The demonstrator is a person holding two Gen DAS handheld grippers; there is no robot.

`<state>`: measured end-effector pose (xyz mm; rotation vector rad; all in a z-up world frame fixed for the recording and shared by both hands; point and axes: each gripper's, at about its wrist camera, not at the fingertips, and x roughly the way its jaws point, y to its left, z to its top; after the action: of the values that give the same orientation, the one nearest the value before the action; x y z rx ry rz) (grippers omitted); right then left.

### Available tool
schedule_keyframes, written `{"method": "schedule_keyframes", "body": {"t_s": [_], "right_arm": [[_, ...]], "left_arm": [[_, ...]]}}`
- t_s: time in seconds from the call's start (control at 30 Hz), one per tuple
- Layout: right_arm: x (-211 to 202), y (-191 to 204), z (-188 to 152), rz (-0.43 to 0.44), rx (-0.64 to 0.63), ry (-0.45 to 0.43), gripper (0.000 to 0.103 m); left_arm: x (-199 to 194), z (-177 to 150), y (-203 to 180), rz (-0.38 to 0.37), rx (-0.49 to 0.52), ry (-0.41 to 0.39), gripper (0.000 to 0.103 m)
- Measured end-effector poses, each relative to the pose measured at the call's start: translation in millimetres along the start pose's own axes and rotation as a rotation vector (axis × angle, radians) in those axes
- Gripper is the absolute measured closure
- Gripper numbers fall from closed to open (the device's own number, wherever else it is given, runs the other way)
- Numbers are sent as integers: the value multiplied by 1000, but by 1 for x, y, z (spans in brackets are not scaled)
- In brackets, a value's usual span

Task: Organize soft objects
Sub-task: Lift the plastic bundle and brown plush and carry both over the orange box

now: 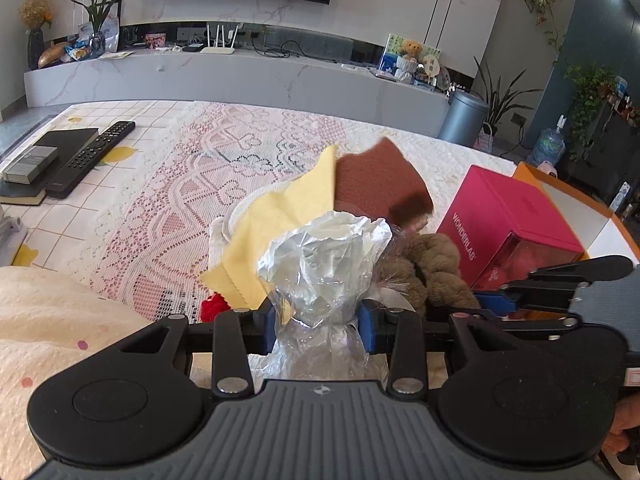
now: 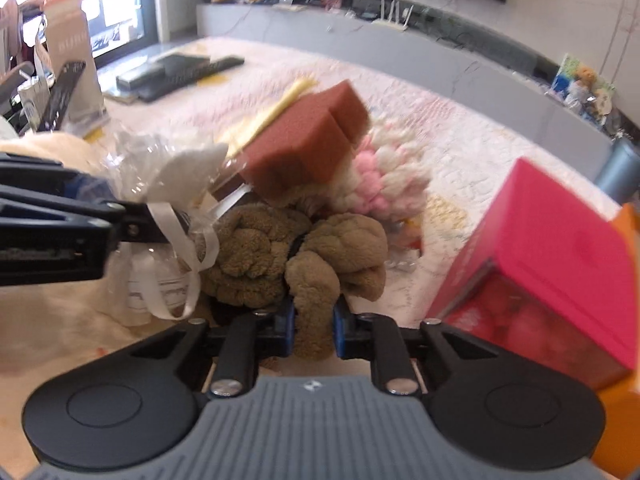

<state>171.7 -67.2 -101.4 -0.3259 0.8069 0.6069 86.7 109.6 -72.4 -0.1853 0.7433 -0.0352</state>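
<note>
1. The crinkled silver-and-clear plastic bag (image 1: 320, 276) was clamped by the left gripper (image 1: 320, 326).
2. The knotted olive-brown plush cloth (image 2: 296, 256), near centre, was pinched by the right gripper (image 2: 314, 330).
3. Step judged: sorting; a lift was called for next.

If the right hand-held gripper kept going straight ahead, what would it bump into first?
Probably the brown sponge, just beyond the brown plush toy that the right hand-held gripper already pinches; depth is hard to judge.
</note>
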Motion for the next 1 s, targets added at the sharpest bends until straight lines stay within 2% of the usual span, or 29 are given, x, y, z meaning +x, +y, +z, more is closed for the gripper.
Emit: {"method": "schedule_keyframes", "body": {"t_s": [0.23,0.47,0.8,1.0], "right_arm": [[-57,1,-10,-133,6,-104,86],[-110,-18,-22,-205,89,-175,86],[-177,-64,-46,-300,217,-265,86],[-209,-105,-60,-374,291,-291,86]], "left_arm": [[-24,5,-8,18,-16,-40,59],[-50,9,-31,-16,16,-90,59],[-60,27,-81,-132,84,-130,59],[-41,53,-125,-272,115,-116,59]]}}
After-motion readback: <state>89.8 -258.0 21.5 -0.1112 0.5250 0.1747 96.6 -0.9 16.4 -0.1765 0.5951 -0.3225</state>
